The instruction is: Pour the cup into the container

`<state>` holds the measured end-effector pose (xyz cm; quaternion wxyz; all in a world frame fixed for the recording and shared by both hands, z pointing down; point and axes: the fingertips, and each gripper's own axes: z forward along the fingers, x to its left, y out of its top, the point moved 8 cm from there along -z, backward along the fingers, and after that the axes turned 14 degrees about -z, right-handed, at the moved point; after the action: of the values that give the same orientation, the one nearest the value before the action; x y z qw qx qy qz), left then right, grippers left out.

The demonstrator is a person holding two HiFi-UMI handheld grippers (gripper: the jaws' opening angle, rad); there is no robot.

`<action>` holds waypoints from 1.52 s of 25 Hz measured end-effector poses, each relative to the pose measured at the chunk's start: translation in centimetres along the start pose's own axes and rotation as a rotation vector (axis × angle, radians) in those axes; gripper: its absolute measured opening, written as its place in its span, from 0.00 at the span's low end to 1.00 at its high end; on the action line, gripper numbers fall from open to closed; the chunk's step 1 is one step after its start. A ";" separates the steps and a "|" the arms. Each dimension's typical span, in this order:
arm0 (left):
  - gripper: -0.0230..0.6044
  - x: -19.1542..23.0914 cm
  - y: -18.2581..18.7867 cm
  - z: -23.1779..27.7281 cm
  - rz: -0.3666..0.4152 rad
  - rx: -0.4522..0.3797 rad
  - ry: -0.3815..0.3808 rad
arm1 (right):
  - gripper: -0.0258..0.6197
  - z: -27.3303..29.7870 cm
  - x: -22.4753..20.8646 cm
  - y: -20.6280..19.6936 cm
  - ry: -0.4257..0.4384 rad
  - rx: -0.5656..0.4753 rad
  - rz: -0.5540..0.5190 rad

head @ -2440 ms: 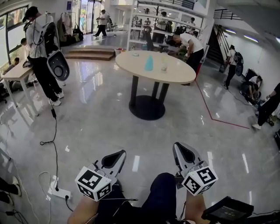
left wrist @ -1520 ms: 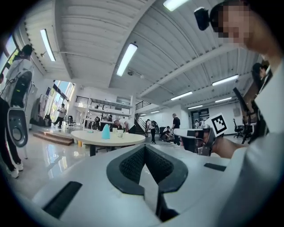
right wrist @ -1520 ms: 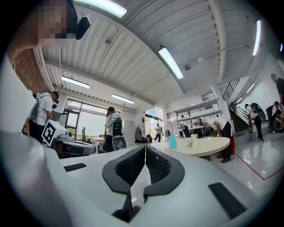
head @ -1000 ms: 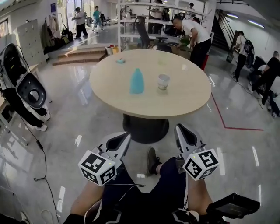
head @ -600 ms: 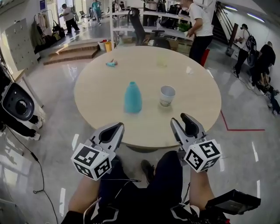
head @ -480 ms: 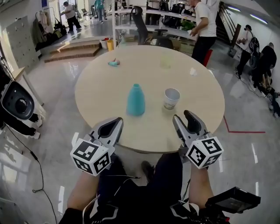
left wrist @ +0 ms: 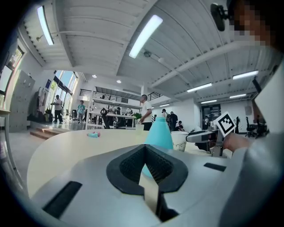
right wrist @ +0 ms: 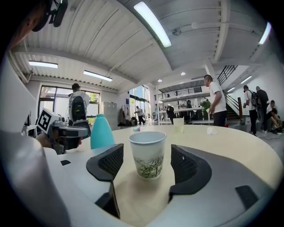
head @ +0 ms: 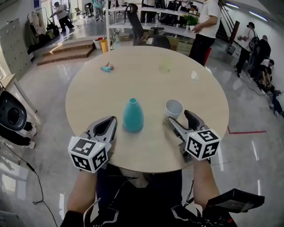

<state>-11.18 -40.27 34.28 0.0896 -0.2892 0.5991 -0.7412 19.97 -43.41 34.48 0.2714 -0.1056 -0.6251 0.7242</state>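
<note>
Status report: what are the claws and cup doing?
Left gripper shut, empty. Right gripper just opened, cup framed between jaws, untouched. Teal container beside; nothing blocking.

A wide hall has a glossy pale-grey floor (head: 40, 93) that mirrors the light, with a red line (head: 246, 132) taped across it at the right. A round beige counter (head: 146, 84) stands in the middle. Behind it are low wooden steps (head: 66, 51), a yellow bin (head: 104, 45), a black office chair (head: 135, 20) and white shelving (head: 177, 30). Grey lockers (left wrist: 20, 99) line the left wall. The white slatted ceiling (left wrist: 97, 40) carries long tube lights (left wrist: 145, 35). Tall windows (left wrist: 62, 80) glow at the far end, and a dark staircase (right wrist: 225, 71) rises at the right. Several people (head: 60, 11) stand about.
</note>
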 end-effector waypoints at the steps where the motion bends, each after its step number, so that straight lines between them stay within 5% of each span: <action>1: 0.04 0.2 0.0 0.3 0.003 0.009 0.008 | 0.52 0.3 -0.1 0.0 0.003 0.015 0.001; 6: 0.04 1.8 0.4 1.8 -0.003 0.035 0.062 | 0.52 1.6 -0.3 -0.2 0.043 0.067 0.001; 18: 0.04 2.3 1.0 3.1 0.013 0.059 -0.016 | 0.52 3.4 -0.5 0.3 0.071 0.085 0.010; 38: 0.04 3.5 0.9 1.6 0.012 0.101 -0.047 | 0.50 3.1 3.6 8.8 0.163 0.001 -0.411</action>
<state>-13.31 -43.54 34.79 0.1225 -0.2982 0.5604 -0.7629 13.19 -44.76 27.24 0.4628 -0.0341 -0.6093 0.6430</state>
